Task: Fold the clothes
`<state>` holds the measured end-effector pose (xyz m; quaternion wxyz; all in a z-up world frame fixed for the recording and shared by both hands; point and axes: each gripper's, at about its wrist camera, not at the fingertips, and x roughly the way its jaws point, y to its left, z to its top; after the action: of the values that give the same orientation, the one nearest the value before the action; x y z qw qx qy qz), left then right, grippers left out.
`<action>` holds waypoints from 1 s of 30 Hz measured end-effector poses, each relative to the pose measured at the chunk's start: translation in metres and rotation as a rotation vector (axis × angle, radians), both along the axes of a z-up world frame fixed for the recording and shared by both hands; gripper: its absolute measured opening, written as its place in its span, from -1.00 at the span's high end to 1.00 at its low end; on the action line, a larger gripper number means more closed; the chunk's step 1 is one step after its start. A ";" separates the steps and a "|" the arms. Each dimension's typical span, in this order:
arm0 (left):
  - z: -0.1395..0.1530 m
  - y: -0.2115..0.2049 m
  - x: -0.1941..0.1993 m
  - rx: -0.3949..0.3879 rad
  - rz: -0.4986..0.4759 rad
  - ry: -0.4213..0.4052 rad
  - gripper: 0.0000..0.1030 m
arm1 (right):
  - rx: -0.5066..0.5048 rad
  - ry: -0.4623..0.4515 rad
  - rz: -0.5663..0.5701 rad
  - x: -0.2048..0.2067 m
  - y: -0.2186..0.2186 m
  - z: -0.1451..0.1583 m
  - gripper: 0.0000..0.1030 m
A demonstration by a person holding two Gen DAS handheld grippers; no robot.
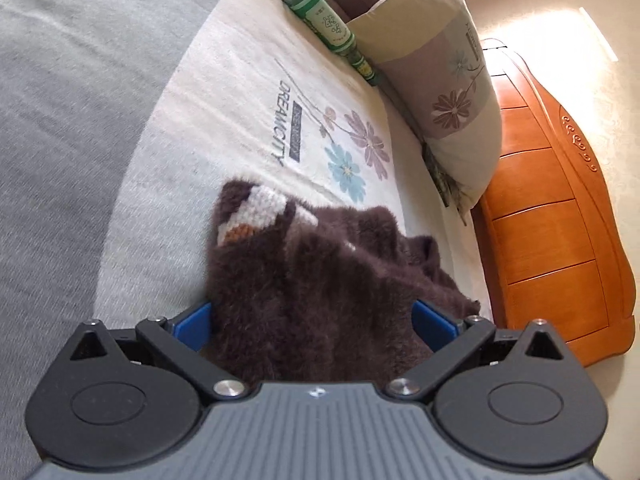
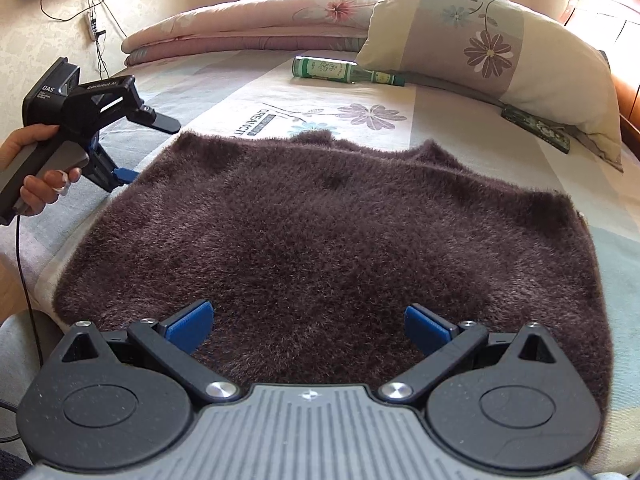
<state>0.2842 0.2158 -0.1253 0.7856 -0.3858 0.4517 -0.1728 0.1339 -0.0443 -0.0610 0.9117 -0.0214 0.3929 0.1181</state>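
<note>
A fuzzy dark brown sweater point(image 2: 328, 232) lies spread flat on the bed sheet point(image 2: 224, 92). My right gripper point(image 2: 308, 326) hovers open over its near hem, blue pads wide apart with brown pile between them. At the sweater's left edge a hand holds my left gripper point(image 2: 120, 174). In the left wrist view the left gripper point(image 1: 314, 320) is open, with a rumpled part of the sweater point(image 1: 320, 280) lying between its blue fingers point(image 1: 192, 326). A white and orange knit patch point(image 1: 252, 216) shows on that part.
A green glass bottle point(image 2: 344, 70) lies on the sheet beyond the sweater, next to a floral pillow point(image 2: 500, 52). A dark flat object point(image 2: 536, 128) pokes out from under the pillow. Folded quilts point(image 2: 248, 36) lie at the far edge. The orange wooden headboard point(image 1: 560, 220) stands behind the pillow.
</note>
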 end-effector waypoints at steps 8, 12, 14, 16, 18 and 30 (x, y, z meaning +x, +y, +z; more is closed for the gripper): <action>-0.010 0.006 -0.004 -0.164 -0.071 0.001 -0.96 | 0.020 -0.014 -0.017 0.002 0.000 0.001 -1.00; -0.014 0.004 -0.012 -0.151 -0.160 0.006 -0.96 | 0.016 -0.014 -0.013 0.003 0.001 0.000 -1.00; -0.015 0.004 -0.006 -0.162 -0.156 0.011 -0.96 | 0.014 -0.011 -0.011 0.004 0.002 0.000 -1.00; -0.016 0.002 0.007 -0.158 -0.151 0.009 -0.96 | 0.016 -0.021 -0.005 0.003 0.004 0.002 -1.00; -0.013 -0.003 0.019 -0.138 -0.162 0.005 -0.96 | 0.022 -0.031 0.002 0.002 0.006 0.006 -1.00; -0.015 -0.010 0.004 -0.128 -0.233 0.015 -0.92 | 0.050 -0.057 0.044 -0.002 0.016 0.015 -1.00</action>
<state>0.2883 0.2059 -0.1400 0.7305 -0.3814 0.4875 -0.2886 0.1320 -0.0282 -0.0461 0.9200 -0.0105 0.3631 0.1472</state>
